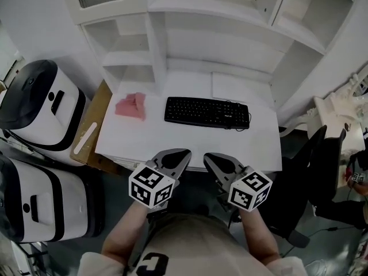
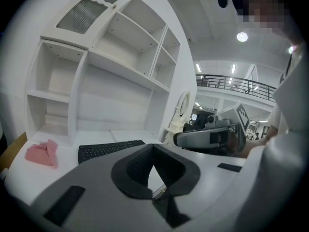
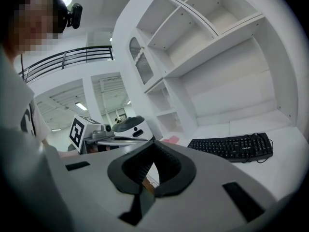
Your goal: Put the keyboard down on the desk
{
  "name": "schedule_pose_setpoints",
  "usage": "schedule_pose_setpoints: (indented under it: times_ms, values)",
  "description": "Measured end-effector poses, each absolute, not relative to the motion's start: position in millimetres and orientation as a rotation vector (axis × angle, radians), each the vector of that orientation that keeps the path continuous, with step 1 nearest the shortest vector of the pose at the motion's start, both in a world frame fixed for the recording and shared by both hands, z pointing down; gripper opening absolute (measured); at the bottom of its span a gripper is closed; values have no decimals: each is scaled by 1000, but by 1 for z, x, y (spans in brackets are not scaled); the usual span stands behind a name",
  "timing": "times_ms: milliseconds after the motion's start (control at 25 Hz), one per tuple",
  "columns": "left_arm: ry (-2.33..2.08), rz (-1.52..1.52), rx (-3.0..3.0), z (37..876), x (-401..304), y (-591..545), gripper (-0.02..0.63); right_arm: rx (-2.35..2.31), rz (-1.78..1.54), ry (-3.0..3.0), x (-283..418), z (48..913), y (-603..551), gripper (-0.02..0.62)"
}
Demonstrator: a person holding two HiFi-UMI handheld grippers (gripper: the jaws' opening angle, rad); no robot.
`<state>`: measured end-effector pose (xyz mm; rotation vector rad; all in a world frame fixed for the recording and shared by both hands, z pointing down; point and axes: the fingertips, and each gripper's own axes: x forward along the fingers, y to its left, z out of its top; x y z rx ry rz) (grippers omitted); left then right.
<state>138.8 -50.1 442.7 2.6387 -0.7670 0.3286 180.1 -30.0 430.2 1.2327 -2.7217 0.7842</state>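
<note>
A black keyboard [image 1: 207, 112] lies flat on the white desk [image 1: 172, 140], near its middle and slightly right. It also shows in the left gripper view as the keyboard [image 2: 108, 151] and in the right gripper view as the keyboard [image 3: 231, 147]. My left gripper [image 1: 177, 156] and right gripper [image 1: 214, 160] hover side by side just off the desk's front edge, well short of the keyboard. Both are shut with nothing between the jaws. Each gripper sees the other: right gripper [image 2: 181, 139], left gripper [image 3: 147, 138].
A pink cloth [image 1: 131, 106] lies at the desk's left. White shelving [image 1: 218, 22] rises behind the desk. Two white-and-black machines [image 1: 40, 105] and a cardboard box [image 1: 92, 125] stand at the left. A dark chair [image 1: 313, 160] sits at the right.
</note>
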Motion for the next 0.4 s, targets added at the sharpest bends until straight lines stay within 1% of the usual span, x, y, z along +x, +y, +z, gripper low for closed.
schedule_pose_setpoints:
  times_ms: [400]
  values:
    - [-721, 319, 2650, 442, 134, -56, 12, 1275, 802, -2701, 175, 429, -32, 25]
